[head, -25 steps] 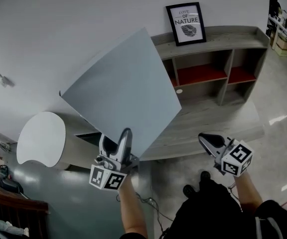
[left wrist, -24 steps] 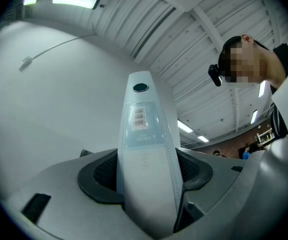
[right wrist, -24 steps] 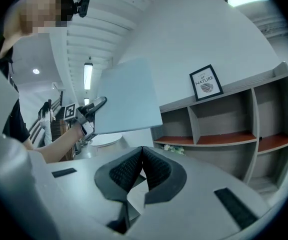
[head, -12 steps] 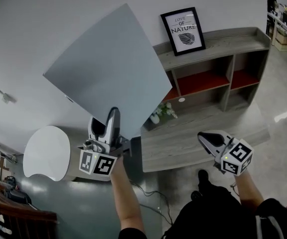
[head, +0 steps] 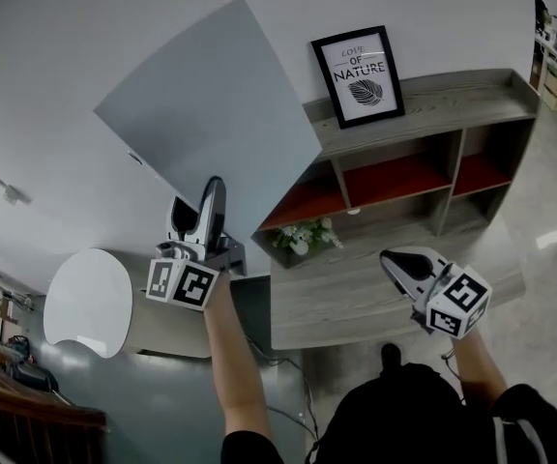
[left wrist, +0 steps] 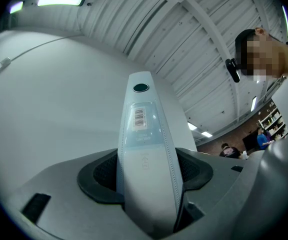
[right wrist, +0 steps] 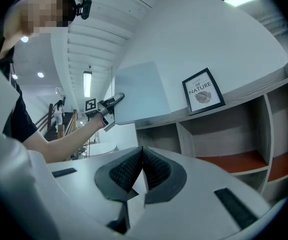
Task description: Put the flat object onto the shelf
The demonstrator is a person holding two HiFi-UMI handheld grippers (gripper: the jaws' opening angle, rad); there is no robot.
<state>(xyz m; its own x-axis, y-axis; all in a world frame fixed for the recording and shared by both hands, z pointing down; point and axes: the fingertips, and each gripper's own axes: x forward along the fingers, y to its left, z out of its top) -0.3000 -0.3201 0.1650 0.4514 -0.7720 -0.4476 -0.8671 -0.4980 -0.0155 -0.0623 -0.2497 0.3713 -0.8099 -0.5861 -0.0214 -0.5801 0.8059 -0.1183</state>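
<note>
The flat object (head: 216, 129) is a large thin pale grey-blue panel, held up and tilted in front of the white wall. My left gripper (head: 209, 201) is shut on its lower edge. In the left gripper view the panel's edge (left wrist: 145, 149) runs up between the pads, with a barcode label on it. Its right corner hangs over the left end of the grey wooden shelf (head: 433, 100). My right gripper (head: 401, 262) is lower right, shut and holding nothing. In the right gripper view the panel (right wrist: 136, 96) and shelf (right wrist: 244, 96) show ahead.
A framed "Love of Nature" picture (head: 358, 64) leans on the shelf top. Red-lined cubbies (head: 395, 177) sit below, and a small white flower pot (head: 301, 237) stands on the lower ledge. A white round table (head: 87, 303) is at left.
The left gripper has lifted the panel up and to the left, then slightly right toward the shelf's top left end. The right gripper has stayed about where it was.
</note>
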